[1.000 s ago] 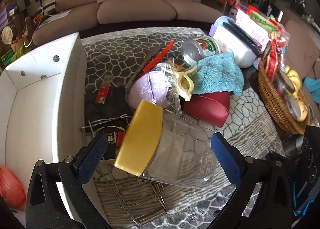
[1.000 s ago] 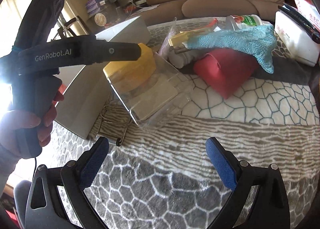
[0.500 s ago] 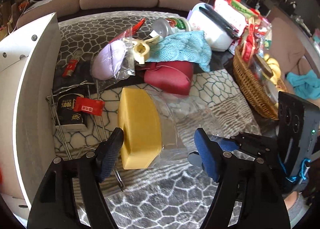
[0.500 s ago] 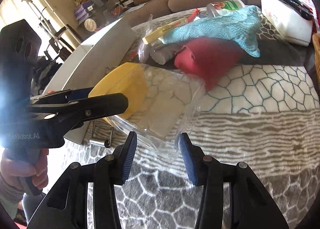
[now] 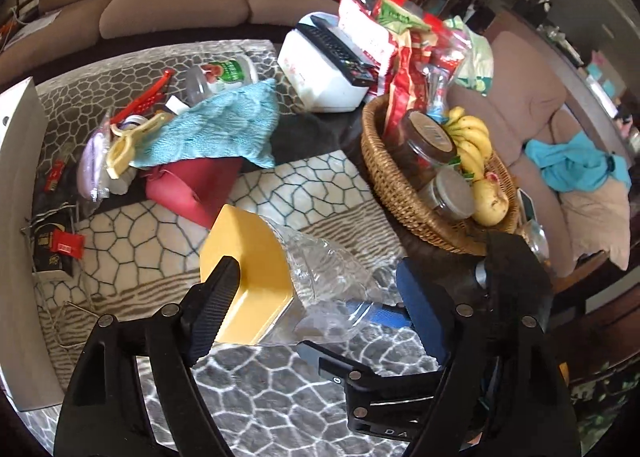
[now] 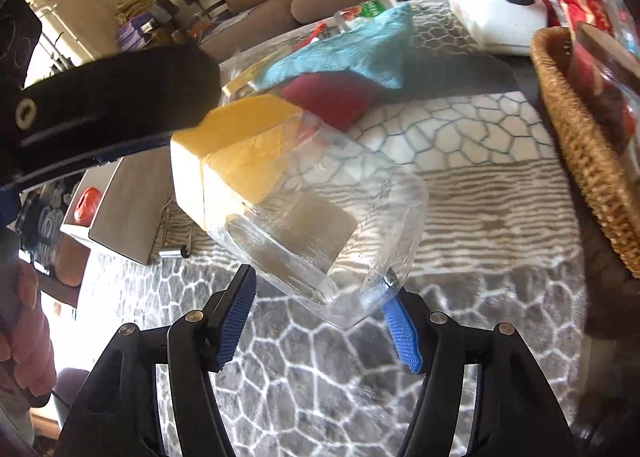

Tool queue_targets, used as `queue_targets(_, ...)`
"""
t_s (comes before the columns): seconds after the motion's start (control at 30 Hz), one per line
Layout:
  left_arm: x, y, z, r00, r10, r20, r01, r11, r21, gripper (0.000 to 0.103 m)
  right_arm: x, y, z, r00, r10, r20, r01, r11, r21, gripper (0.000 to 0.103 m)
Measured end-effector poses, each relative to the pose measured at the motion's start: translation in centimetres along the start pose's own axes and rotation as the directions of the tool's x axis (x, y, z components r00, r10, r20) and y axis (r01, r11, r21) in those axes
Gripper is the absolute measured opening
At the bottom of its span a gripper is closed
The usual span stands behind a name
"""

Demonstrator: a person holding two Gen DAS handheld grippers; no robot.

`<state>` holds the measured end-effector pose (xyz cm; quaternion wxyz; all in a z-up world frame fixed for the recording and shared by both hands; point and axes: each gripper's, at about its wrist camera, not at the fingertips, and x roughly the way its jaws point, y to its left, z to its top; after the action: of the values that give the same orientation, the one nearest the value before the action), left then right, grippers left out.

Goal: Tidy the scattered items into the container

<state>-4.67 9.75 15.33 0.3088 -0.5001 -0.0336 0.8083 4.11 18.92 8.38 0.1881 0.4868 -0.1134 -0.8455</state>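
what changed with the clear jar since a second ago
The clear jar with its yellow lid was lying beside the white box; now it is lifted off the patterned cloth. The left gripper took the lid end, the right gripper the base; both sets of jaws closed, then eased wider. The teal cloth and basket stayed put.

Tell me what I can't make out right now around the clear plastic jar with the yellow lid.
- Clear plastic jar with the yellow lid: base contact with right gripper smeared, right wrist view.
- White box: inside cut off, left wrist view.
- Red pouch: top hidden under teal knitted cloth.
- Left gripper: far pad's contact veiled by the jar.
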Motion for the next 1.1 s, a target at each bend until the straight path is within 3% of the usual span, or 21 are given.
queue_targets(0.1,1.6,-2.6,-0.2,0.999,-0.042,-0.018,0.042,0.999,0.015,0.08,-1.3,-3.7,-0.3,1.0,0.008,0.025,-0.01,0.998,0.06,0.076)
queue_targets(0.33,0.8,-5.9,-0.4,0.998,-0.063,0.014,0.062,0.997,0.042,0.083,-2.6,-8.7,-1.3,0.983,0.167,0.071,-0.179,0.96,0.214,0.076)
queue_targets(0.47,-2.5,-4.7,-0.6,0.996,-0.074,0.052,0.074,0.997,0.002,0.083,-2.0,-6.8,-1.0,0.965,0.255,0.068,-0.263,0.949,0.174,0.078)
queue_targets(0.6,-4.8,-2.5,-1.8,0.995,-0.072,0.063,0.074,0.996,-0.044,0.083,0.1,-3.3,-0.6,0.919,0.395,0.016,-0.393,0.907,0.151,0.08)
queue_targets(0.77,-2.1,0.9,-3.9,0.999,-0.029,-0.013,0.027,0.988,-0.154,0.083,1.5,-2.2,-0.9,0.968,0.241,-0.073,-0.23,0.964,0.132,0.08)
queue_targets(0.83,-2.4,1.4,-5.0,0.997,-0.077,0.004,0.076,0.982,-0.174,0.083,0.3,-2.9,-0.8,0.987,0.151,-0.044,-0.146,0.984,0.106,0.081)
queue_targets(0.9,-3.7,1.3,-6.2,0.996,-0.083,0.03,0.086,0.986,-0.145,0.085,-1.5,-4.0,-0.6,0.99,0.138,0.023,-0.14,0.985,0.1,0.081)
queue_targets(1.0,-5.9,2.4,-8.2,0.997,0.02,0.069,-0.013,0.995,-0.1,0.086,-2.9,-5.6,-0.8,0.985,0.157,0.075,-0.166,0.976,0.142,0.082)
queue_targets(1.1,-7.8,4.9,-10.6,0.988,0.104,0.111,-0.091,0.989,-0.117,0.095,-2.2,-6.3,-0.5,0.981,0.183,0.062,-0.191,0.966,0.177,0.082)
